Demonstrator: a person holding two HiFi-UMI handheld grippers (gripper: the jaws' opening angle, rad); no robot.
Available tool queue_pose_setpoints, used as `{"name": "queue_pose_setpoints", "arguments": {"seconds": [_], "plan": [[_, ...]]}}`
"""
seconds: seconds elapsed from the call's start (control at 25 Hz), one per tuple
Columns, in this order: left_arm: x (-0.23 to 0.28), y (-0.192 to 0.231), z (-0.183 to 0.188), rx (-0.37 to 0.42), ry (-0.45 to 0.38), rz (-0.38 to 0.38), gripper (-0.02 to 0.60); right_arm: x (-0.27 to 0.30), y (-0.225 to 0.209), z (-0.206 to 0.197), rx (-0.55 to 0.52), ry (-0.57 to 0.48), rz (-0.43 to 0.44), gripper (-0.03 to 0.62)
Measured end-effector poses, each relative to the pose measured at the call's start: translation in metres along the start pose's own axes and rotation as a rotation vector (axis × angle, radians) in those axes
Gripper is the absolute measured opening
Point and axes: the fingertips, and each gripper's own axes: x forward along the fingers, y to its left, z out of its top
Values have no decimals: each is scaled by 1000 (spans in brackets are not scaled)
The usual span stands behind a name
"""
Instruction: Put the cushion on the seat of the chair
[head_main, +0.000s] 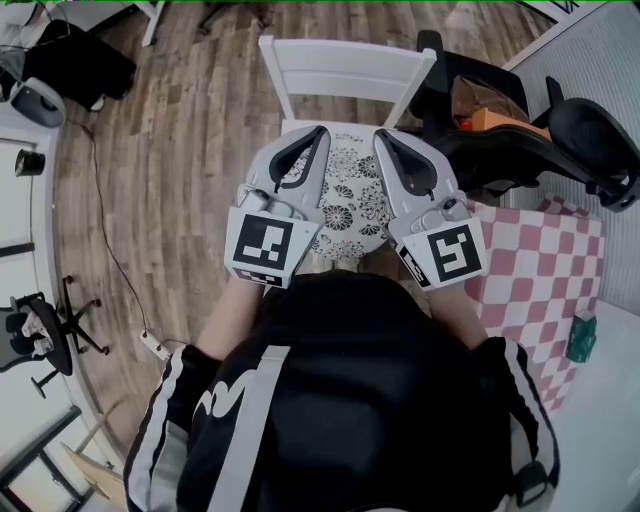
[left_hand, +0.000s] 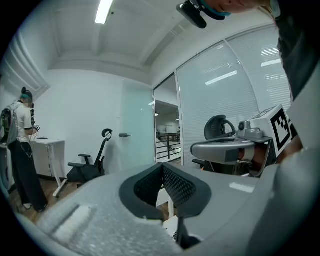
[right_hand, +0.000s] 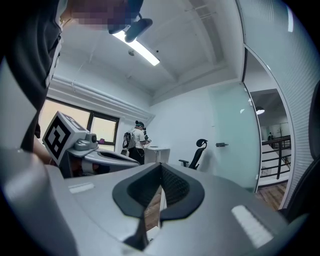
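White chair (head_main: 345, 68) far centre, floral cushion (head_main: 352, 200) already flat on its seat. Left gripper (head_main: 318, 133) and right gripper (head_main: 383, 137) side by side above it, jaws closed on nothing. Looks placed; if skewed, nudge edges with closed tips, keep clear of backrest.

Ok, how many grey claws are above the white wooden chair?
2, both above the black-and-white floral cushion: left grey claw over its left, right grey claw over its right.

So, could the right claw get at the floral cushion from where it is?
Probably yes: the cushion lies on the chair seat just below the right claw, nothing between; its jaws are shut, though.
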Motion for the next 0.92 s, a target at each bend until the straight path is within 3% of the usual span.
{"name": "queue_pose_setpoints", "arguments": {"seconds": [0.16,0.36,0.92], "plan": [[1,-2,-4,-7,4,-9,0,-1,-2,-5,5,8,-7,-2],[-2,3,-5,-75,20,15,0,0,-4,-10,32,12,-14,-2],[-1,-2,1,-52,-43,-28,0,0,-5,-5,52,4,-7,-2]]}}
